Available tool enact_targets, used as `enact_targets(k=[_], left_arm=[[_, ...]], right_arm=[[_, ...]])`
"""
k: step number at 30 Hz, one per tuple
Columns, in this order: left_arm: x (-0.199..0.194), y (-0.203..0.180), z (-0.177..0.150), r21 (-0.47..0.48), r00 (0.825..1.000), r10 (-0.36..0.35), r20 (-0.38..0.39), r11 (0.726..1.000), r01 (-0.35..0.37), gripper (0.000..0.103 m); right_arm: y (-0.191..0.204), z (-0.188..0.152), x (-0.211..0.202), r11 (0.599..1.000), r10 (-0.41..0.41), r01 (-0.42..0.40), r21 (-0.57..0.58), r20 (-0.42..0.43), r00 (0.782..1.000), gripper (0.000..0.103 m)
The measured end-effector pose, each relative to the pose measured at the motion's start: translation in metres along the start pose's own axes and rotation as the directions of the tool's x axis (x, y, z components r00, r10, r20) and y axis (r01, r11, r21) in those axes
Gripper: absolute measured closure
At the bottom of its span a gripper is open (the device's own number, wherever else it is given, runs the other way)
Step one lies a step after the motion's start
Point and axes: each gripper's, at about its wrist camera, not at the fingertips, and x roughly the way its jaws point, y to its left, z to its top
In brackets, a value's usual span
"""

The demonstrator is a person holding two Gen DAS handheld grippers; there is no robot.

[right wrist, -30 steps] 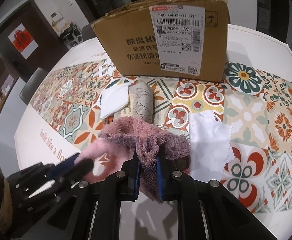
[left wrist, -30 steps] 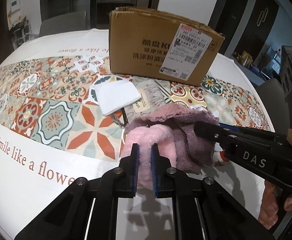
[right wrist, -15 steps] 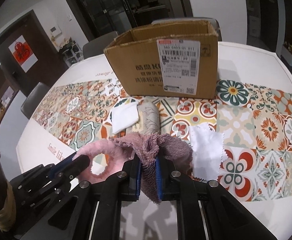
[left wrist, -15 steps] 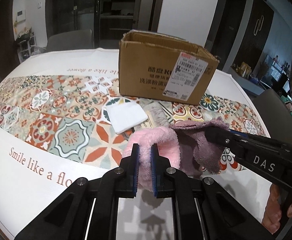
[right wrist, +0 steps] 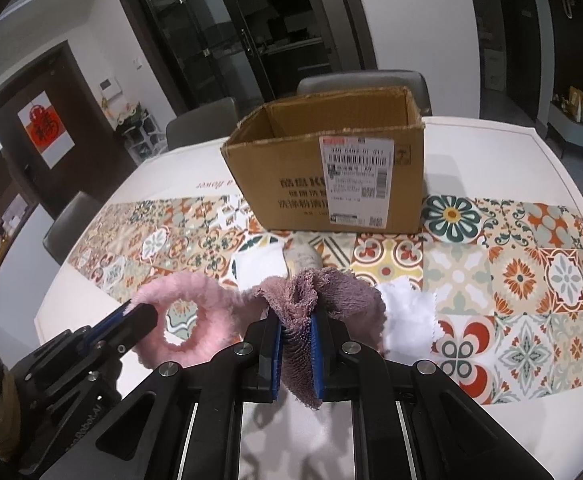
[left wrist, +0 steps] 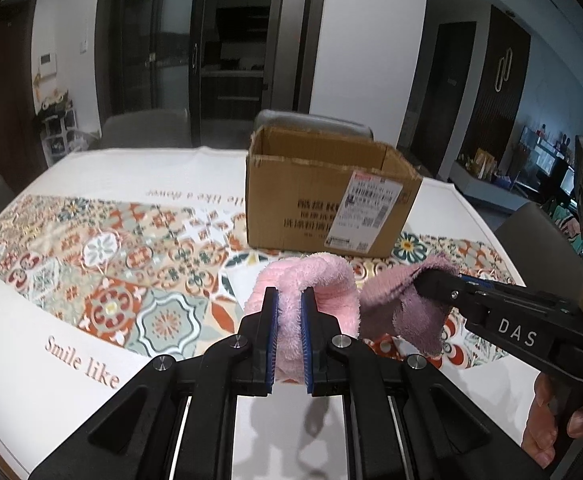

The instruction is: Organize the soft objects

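Note:
My left gripper (left wrist: 289,300) is shut on a fluffy pink ring (left wrist: 323,280) and holds it above the table; the ring also shows in the right wrist view (right wrist: 195,292). My right gripper (right wrist: 296,322) is shut on a mauve towel (right wrist: 323,292), lifted beside the ring; the towel also shows in the left wrist view (left wrist: 403,304). An open cardboard box (right wrist: 331,172) stands behind them on the patterned tablecloth (right wrist: 531,272). A folded white cloth (right wrist: 259,266), a beige rolled cloth (right wrist: 303,258) and a white zigzag-edged cloth (right wrist: 409,316) lie on the table before the box.
The round table (left wrist: 23,344) has a white border with pink lettering. Grey chairs (right wrist: 201,120) stand around the far side, with dark glass doors behind. The right gripper's body (left wrist: 531,332) crosses the right of the left wrist view.
Both grippers have risen and drawn back from the box, lifting the pink ring and the mauve towel off the table. The box now shows its open top.

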Motion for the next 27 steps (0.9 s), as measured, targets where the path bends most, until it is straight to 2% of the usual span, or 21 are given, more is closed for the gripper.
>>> enact_targets(k=[15,27], left_arm=[[-0.028,0.004,0.040,0.033,0.990,-0.043,0.137,0.999,0.039,0.091],[-0.043,0.007,0.077,0.071,0.965,-0.089,0.247,0.995,0.073,0.091]], right_arm=[[0.019,0.024,-0.041,1.000,-0.030,0.029,0.004,0.136,0.990,0.090],[0.036,0.051,-0.075,0.999,-0.050,0.050,0.008,0.268,0.962,0.090]])
